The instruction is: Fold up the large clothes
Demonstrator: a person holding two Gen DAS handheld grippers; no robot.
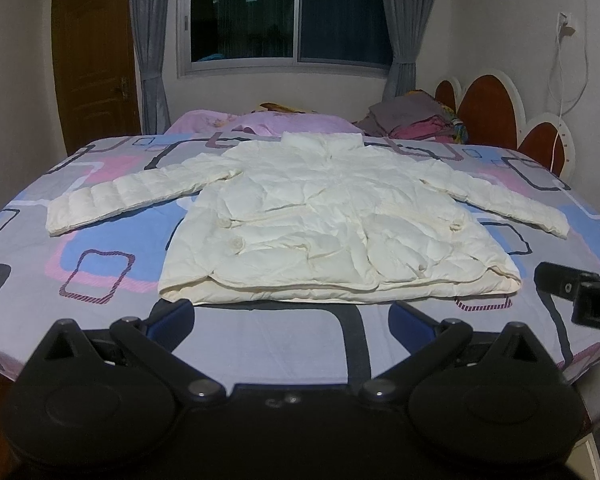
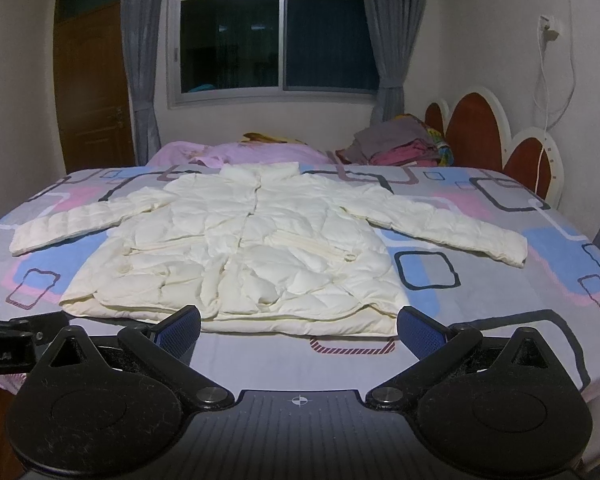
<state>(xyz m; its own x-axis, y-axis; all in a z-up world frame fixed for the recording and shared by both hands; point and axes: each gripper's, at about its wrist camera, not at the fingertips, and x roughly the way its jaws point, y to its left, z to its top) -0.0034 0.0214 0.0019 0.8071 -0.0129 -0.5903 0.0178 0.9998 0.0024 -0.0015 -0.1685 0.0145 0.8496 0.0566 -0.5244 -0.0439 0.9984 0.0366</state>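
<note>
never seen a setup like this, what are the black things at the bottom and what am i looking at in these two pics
Those black parts are hand-held two-finger grippers, one in each of a person's hands, each with a wide-angle camera looking along its fingers. One picture comes from the left gripper, the other from the right gripper. Both are open and hold nothing. Ahead, a white jacket lies flat on a patterned bed, sleeves spread out, collar toward the window. A clothes pile sits by the headboard. The jacket is not folded yet.

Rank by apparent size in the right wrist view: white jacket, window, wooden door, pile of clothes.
1. white jacket
2. window, though farther off
3. wooden door, partly hidden by curtain
4. pile of clothes
</note>
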